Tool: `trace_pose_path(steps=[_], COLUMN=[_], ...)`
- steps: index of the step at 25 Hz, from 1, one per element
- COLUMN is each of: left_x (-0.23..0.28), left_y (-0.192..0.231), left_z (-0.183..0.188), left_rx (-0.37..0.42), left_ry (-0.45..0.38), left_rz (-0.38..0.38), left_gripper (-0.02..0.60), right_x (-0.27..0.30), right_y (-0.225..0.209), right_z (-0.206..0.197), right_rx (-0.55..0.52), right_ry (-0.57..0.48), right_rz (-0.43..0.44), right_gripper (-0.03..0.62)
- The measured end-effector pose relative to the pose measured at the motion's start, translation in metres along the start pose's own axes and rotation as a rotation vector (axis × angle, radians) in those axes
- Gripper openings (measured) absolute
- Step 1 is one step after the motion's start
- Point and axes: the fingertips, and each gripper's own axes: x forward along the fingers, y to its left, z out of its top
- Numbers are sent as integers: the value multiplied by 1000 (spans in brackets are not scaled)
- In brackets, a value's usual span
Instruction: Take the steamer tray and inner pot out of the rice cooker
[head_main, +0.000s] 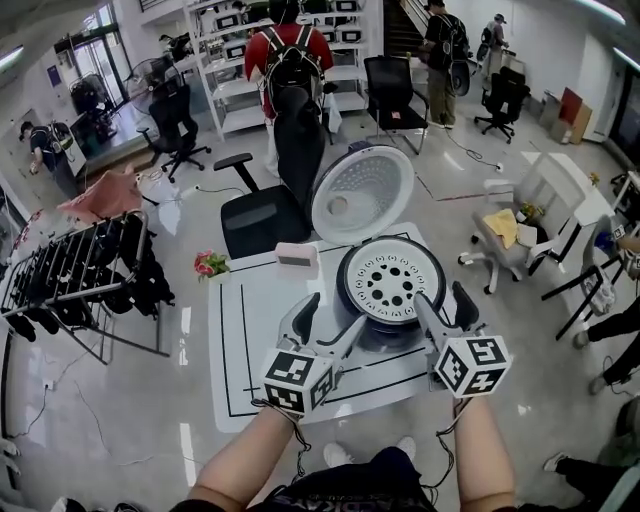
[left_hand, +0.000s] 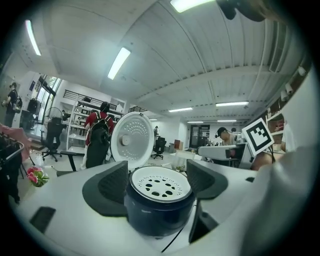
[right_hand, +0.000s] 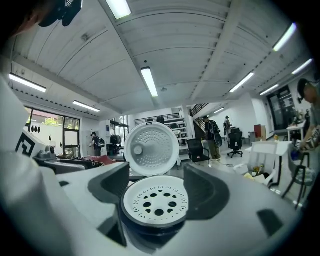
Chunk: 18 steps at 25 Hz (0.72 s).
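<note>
Open office floor, white worktop (head_main: 240, 340) marked with black lines.

Head view: left hand-held gripper (head_main: 334, 311) and right hand-held gripper (head_main: 443, 300) flank the rice cooker (head_main: 342, 283) near the worktop's right edge, lid (head_main: 362, 195) raised.

Left gripper view: jaws wide, steamer tray (left_hand: 160, 183) seated in cooker just ahead.

Right gripper view: jaws wide, nothing held, tray ahead between them.

Bright, even light here, pouring down from long ceiling strips (right_hand: 152, 81), with daylight coming through the windows (right_hand: 50, 131) on one side. The glossy floor (head_main: 100, 420) flashes white streaks of glare. Shadows stay soft, just a faint one beneath the rice cooker (head_main: 350, 300) on the table (head_main: 235, 340). Every view bulges like a fisheye. The left and right gripper views go black at the corners, and their near foreground smears out of focus.
</note>
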Motion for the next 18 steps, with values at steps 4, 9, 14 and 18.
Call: trace_pose_path(steps=[4,9,14,18], left_x=[6,12,28,48], left_y=[2,3,9,14], left_z=[-2,-4,-11,-15], left_rx=[-8,-10,-22,-30], left_ry=[6,16,33,50], left_rz=[-10,-3,21,53], left_gripper=[356,356,356,356], right_x=[6,16,35,53], right_y=[-4,-13,-25,-45], right_z=[-4,-8,-14,-21], right_rx=[-6,-7,-38,-34], right_ry=[20,39,70,97], right_rz=[-17,-21,-15,-7], right_gripper=[327,327,327,327])
